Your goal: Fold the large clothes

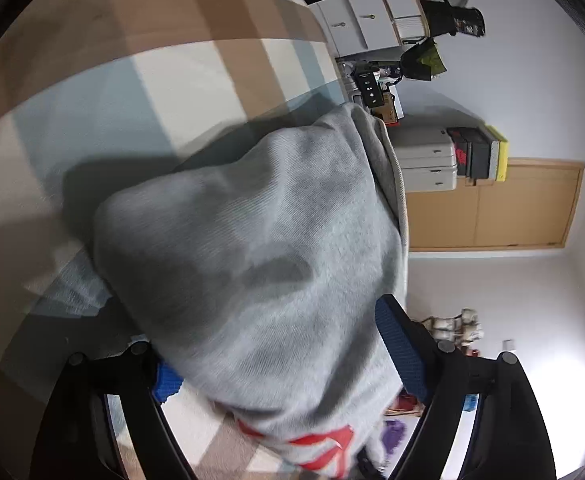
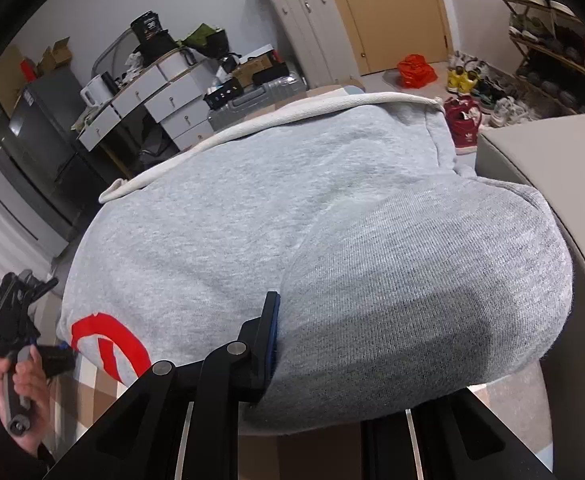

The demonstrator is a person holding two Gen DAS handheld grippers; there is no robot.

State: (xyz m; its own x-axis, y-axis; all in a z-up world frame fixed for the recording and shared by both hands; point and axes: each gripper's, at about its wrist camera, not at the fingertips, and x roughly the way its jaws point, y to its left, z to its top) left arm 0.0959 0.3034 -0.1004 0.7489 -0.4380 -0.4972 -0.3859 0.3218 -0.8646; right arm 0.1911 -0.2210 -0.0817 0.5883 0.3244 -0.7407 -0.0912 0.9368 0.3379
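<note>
Left tongs (image 1: pixel 292 364) stand wide, blue pads apart; a fold of the grey sweatshirt (image 1: pixel 252 240) lies between them, and the pads do not appear to press on it, though blur makes the contact uncertain. Right tongs (image 2: pixel 292 344) are nearly closed, clamped on a thick bunched fold of the same sweatshirt (image 2: pixel 292 208); only the left finger with its blue pad shows, the other is hidden under cloth. The sweatshirt is gathered in a mound on a checked bed cover (image 1: pixel 152 80) of tan, cream and pale blue squares. A red printed mark (image 2: pixel 110 346) shows near the garment's lower edge, and a cream ribbed band (image 2: pixel 252 120) runs along its far edge. In the right wrist view, a hand (image 2: pixel 20 392) grips the handle of the left tool at the lower left, just beside the red mark. Beyond the bed: white drawers (image 2: pixel 160 96), pale suitcases (image 2: pixel 312 40), a tan door (image 2: pixel 396 12), an orange bag (image 2: pixel 416 70) on the floor, and shoes (image 2: pixel 468 120) beside a shoe rack (image 2: pixel 552 32).
</note>
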